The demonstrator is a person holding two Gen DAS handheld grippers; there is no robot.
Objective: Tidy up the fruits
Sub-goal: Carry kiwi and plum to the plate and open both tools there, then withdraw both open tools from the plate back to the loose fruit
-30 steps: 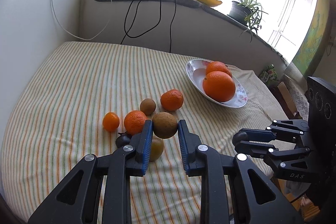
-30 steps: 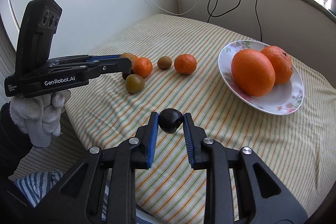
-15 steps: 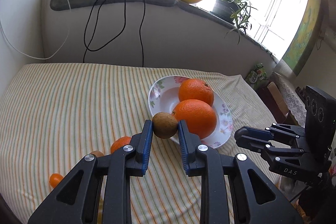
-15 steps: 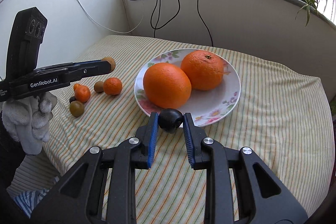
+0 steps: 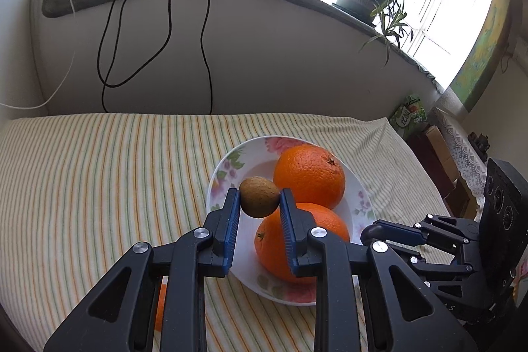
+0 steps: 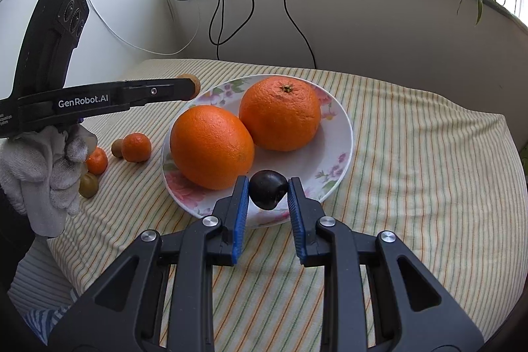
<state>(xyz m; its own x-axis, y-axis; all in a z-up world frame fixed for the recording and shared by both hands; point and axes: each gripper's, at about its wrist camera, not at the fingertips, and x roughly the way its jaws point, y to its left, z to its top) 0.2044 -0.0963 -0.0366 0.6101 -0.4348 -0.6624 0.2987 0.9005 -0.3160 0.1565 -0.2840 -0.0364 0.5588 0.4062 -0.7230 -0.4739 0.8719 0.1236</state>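
Two tongs over plate, left tongs marked "GenRobot.AI"

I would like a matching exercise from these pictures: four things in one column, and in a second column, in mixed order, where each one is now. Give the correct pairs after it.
Things:
1. brown kiwi
2. dark plum
3. two large oranges
4. small mandarin

Places:
A. lying on the striped cloth, left of the plate
B. held in the right hand-held gripper
C. resting on the floral plate
D. held in the left hand-held gripper

Pairs: 1-D, 2-B, 3-C, 4-A
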